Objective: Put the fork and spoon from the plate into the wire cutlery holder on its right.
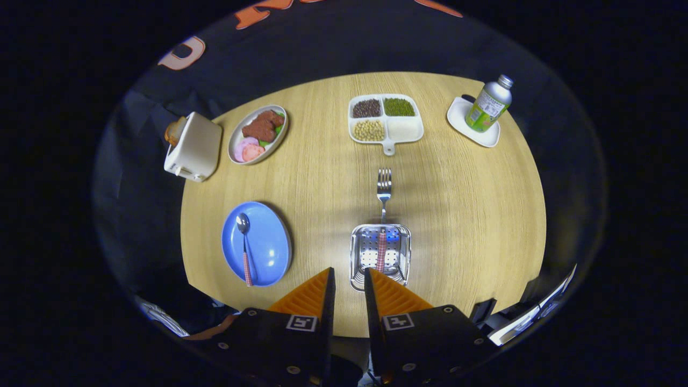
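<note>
A blue plate (269, 242) sits on the round wooden table, left of and just beyond my fingers. On it lies a spoon (244, 242) with a checked handle, its bowl pointing away from me. The metal cutlery holder (356, 252) stands right of the plate, just ahead of my right finger. A fork (382, 215) rests in the holder, checked handle inside and tines sticking out past the far rim. My gripper (349, 270) hovers above the near table edge, open by a narrow gap, with nothing between its fingers.
At the far left are a white toaster (193, 145) with bread in it and an oval dish of food (258, 134). A divided tray of beans (385, 119) stands far centre. A bottle (489, 105) stands on a white dish (478, 134) at the far right.
</note>
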`<act>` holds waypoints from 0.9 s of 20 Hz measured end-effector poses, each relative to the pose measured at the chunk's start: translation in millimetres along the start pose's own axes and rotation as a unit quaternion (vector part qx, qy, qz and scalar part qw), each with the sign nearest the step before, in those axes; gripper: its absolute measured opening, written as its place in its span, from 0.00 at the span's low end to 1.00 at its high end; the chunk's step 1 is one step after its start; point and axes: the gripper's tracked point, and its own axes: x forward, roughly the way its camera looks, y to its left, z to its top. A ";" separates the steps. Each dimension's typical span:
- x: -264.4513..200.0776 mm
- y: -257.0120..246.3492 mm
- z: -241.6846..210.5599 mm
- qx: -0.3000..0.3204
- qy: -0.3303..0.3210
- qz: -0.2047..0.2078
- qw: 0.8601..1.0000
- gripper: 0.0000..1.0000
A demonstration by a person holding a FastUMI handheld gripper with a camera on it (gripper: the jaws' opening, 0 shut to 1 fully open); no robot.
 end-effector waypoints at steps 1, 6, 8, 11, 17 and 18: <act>-3.8 5.4 5.8 -0.002 -0.026 -0.001 1.000 0.35; -22.9 34.5 33.0 -0.009 -0.159 -0.004 0.987 0.64; -28.1 41.6 44.3 -0.014 -0.212 -0.015 0.977 0.77; -38.3 54.0 57.2 -0.021 -0.286 -0.030 0.957 0.89; -47.9 90.7 64.8 -0.049 -0.396 -0.041 0.916 0.90; -46.7 98.1 63.4 -0.056 -0.406 -0.042 0.911 0.89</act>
